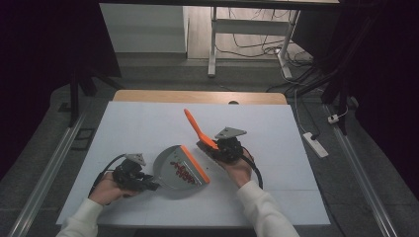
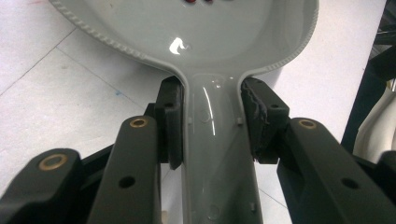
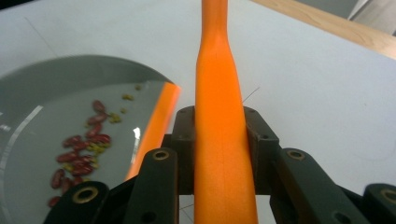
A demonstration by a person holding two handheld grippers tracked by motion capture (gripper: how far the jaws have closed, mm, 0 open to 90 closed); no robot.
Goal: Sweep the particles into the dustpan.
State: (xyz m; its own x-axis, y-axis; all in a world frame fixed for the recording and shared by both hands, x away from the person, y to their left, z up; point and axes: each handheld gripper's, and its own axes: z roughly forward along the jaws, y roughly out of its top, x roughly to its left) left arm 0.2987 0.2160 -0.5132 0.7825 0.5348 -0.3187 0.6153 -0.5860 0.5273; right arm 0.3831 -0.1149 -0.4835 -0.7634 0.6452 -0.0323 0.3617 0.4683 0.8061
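Note:
A grey dustpan with an orange lip lies on the white table, holding red beans and small yellow bits. My left gripper is shut on the dustpan's handle, one pad on each side. To the right of the pan, my right gripper is shut on an orange brush, whose handle rises up and away between the jaws. The beans and the pan's orange lip lie to the left in the right gripper view.
The white tabletop ends at a wooden strip at the back. A white power strip lies on the floor to the right. Desk legs and cables stand beyond the table.

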